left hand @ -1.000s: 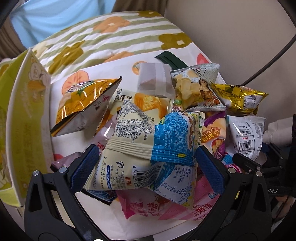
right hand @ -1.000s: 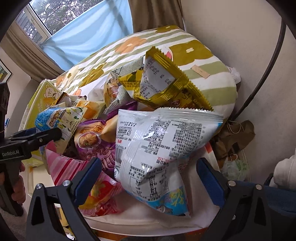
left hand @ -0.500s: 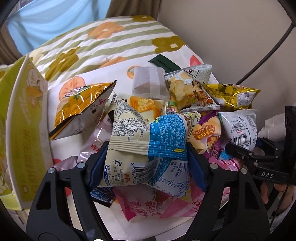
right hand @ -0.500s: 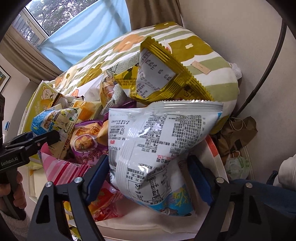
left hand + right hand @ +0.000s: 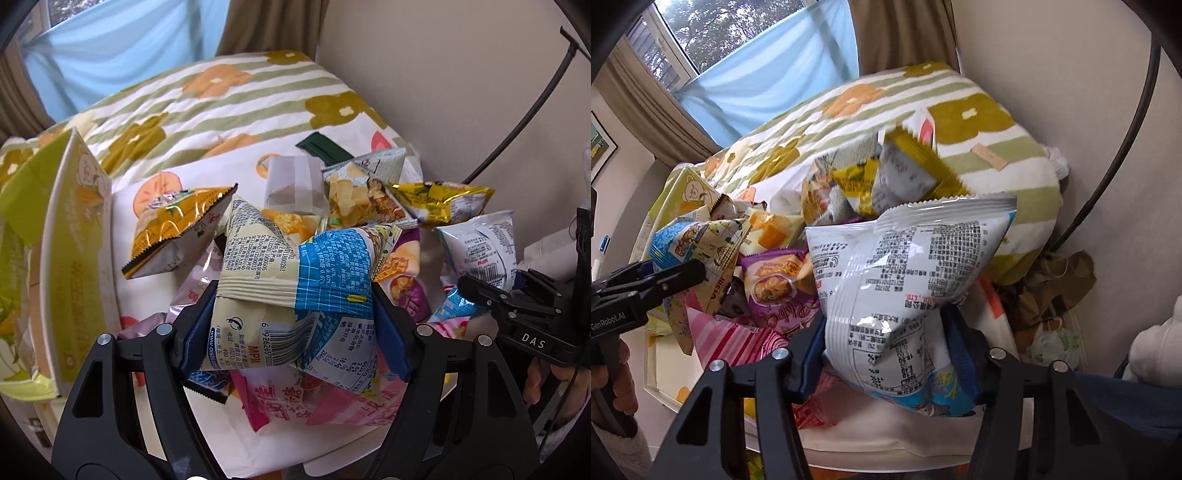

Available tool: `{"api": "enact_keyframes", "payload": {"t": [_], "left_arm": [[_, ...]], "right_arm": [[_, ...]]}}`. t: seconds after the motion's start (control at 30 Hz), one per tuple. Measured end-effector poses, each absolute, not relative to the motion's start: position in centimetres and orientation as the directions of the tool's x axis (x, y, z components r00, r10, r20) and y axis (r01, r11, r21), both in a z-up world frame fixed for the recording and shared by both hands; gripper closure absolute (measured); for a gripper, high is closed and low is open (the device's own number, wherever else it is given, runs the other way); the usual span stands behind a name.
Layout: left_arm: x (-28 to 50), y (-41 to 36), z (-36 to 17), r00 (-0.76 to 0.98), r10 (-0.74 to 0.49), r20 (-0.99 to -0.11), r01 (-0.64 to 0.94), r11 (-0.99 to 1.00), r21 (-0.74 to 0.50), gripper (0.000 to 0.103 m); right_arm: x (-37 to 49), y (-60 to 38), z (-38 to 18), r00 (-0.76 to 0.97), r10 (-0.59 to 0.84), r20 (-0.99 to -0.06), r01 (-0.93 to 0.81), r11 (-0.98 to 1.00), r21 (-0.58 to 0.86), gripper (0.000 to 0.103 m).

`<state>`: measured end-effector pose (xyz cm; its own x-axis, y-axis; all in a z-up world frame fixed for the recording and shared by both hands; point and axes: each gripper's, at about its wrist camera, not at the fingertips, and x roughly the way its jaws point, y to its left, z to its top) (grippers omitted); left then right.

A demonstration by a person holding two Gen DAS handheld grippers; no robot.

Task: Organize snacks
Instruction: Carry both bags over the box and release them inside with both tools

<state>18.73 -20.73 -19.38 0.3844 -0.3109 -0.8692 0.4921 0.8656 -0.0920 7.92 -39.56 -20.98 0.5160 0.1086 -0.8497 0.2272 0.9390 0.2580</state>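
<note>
My left gripper point(image 5: 295, 325) is shut on a cream and blue snack bag point(image 5: 295, 291), squeezing it above a pile of snack packets on a small white table point(image 5: 332, 465). My right gripper point(image 5: 890, 350) is shut on a silver-white snack bag point(image 5: 905, 273) with black print, lifted a little off the pile. The left gripper also shows in the right wrist view point(image 5: 683, 273), and the right gripper in the left wrist view point(image 5: 476, 291). A gold packet point(image 5: 905, 166) behind the silver bag is blurred.
A yellow-green carton point(image 5: 70, 258) stands at the left of the pile. A floral striped quilt point(image 5: 229, 96) lies behind. Pink point(image 5: 314, 402), purple point(image 5: 779, 284), orange-gold point(image 5: 173, 225) and chip point(image 5: 354, 188) packets fill the table. A wall point(image 5: 443, 74) and brown bag point(image 5: 1056, 284) are right.
Both grippers have closed from open onto their bags. The silver-white bag has risen and the gold packet behind it is shifting.
</note>
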Motion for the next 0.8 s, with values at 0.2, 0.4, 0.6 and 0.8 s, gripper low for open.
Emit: {"api": "enact_keyframes", "payload": {"t": [0.2,0.4,0.6,0.8], "left_arm": [[17.8,-20.3,-16.8,0.433,-0.326,-0.840,0.475,0.875,-0.095,0.030],[16.8,-18.3,-13.1,0.513,-0.335,-0.790,0.414,0.903,-0.114,0.030],[16.7,-14.0,-9.6,0.589,-0.325,-0.740,0.346,0.929,-0.133,0.030],[17.8,-7.6,-7.3,0.647,-0.288,-0.706,0.283,0.951,-0.129,0.030]], "right_arm": [[7.0,-39.5,-18.2,0.564,0.049,-0.824,0.212,0.956,0.201,0.049],[7.2,-38.9,-14.2,0.608,0.025,-0.794,0.150,0.978,0.146,0.049],[9.1,-36.5,-10.2,0.647,0.056,-0.760,0.057,0.991,0.121,0.049],[12.0,-30.9,-7.5,0.665,0.125,-0.736,-0.042,0.991,0.131,0.049]]}}
